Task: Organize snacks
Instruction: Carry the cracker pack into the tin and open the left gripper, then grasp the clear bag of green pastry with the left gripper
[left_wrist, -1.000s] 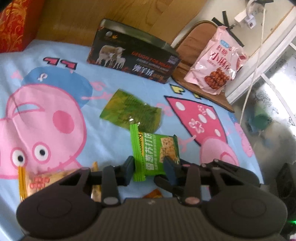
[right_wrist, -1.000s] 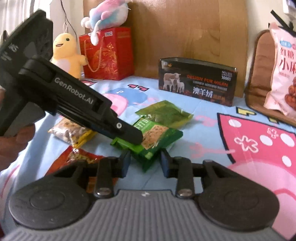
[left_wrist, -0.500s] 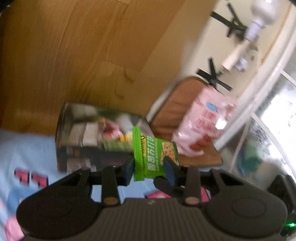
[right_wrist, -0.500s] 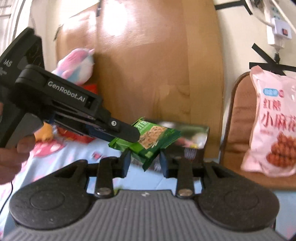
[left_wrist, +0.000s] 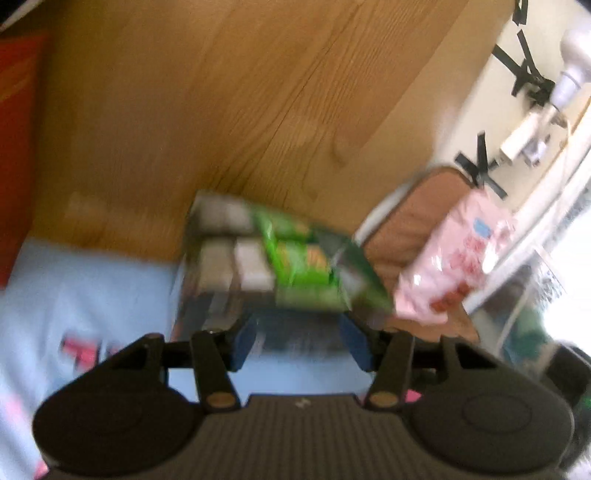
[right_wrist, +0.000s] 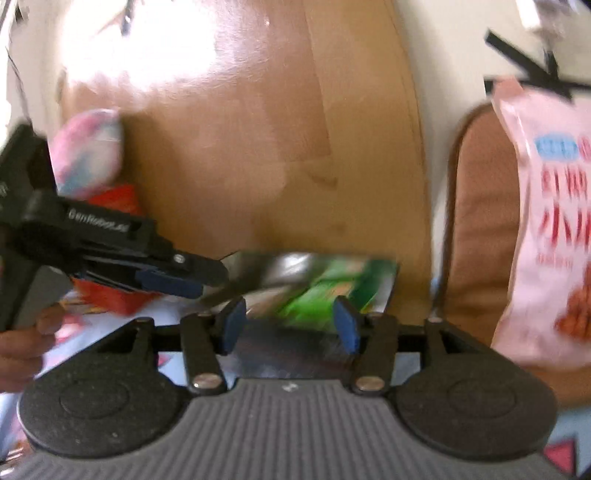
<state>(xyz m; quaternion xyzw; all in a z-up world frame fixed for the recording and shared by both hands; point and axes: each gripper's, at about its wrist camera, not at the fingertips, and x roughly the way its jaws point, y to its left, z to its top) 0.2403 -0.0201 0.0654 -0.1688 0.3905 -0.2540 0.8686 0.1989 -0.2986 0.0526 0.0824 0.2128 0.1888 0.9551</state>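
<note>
Both views blurred. Left gripper (left_wrist: 301, 343): jaws apart, just been opening, nothing between the pads. Right gripper (right_wrist: 290, 325): same, jaws spread, just been opening, no grip on anything. Landmark = dark box (left_wrist: 221, 266), open top, on the blue cartoon sheet (left_wrist: 74, 295). Green snack packet (left_wrist: 299, 258) lies in/over the box top, free of both tools; can't tell if it has settled. Left tool's tip just at box's left edge in right view. Pink snack bag (left_wrist: 454, 266) right of box, propped on brown chair (left_wrist: 406, 221). Wooden headboard (left_wrist: 221, 110) behind box.
</note>
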